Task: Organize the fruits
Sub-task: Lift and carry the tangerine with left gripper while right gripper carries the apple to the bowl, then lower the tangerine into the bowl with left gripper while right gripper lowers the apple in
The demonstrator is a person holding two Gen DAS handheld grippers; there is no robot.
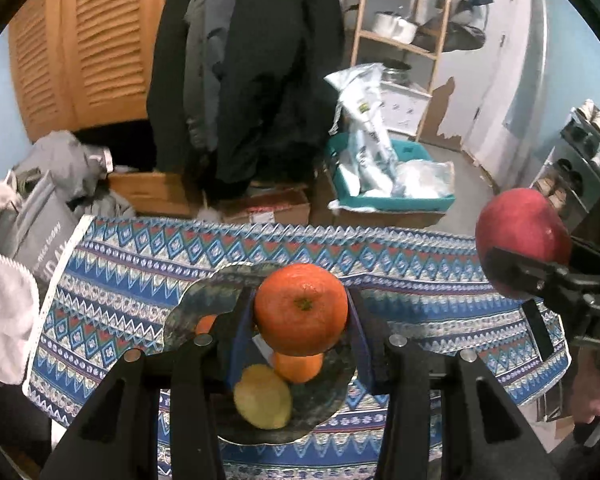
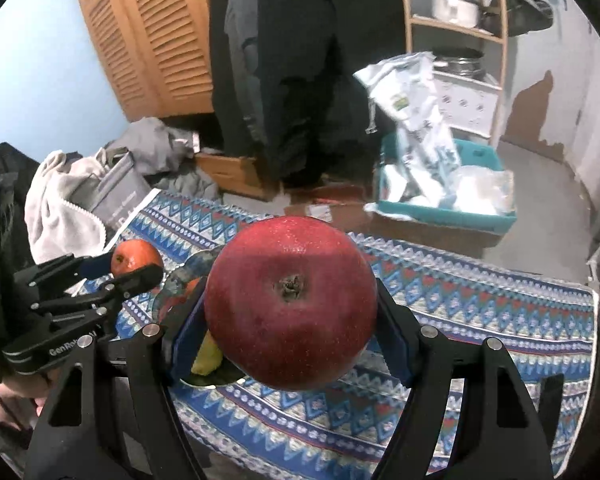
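Observation:
My left gripper (image 1: 301, 312) is shut on an orange (image 1: 301, 309) and holds it above a dark round plate (image 1: 320, 396) on the patterned cloth. On the plate lie a second orange (image 1: 299, 367) and a yellow fruit (image 1: 263, 396); a third orange piece (image 1: 206, 323) shows behind the left finger. My right gripper (image 2: 290, 308) is shut on a big red apple (image 2: 290, 304), held over the cloth to the right of the plate (image 2: 172, 286). The apple (image 1: 522, 240) and the right gripper (image 1: 556, 276) appear at the right of the left wrist view. In the right wrist view, the left gripper (image 2: 134, 268) with its orange (image 2: 136, 258) appears at the left.
A blue, red and white patterned cloth (image 1: 420, 264) covers the table. Past its far edge are cardboard boxes (image 1: 268, 206), a teal bin (image 1: 384, 200) with plastic bags, hanging dark coats (image 1: 256, 72), a wooden shelf (image 1: 400, 40) and grey clothes (image 1: 60, 176) at the left.

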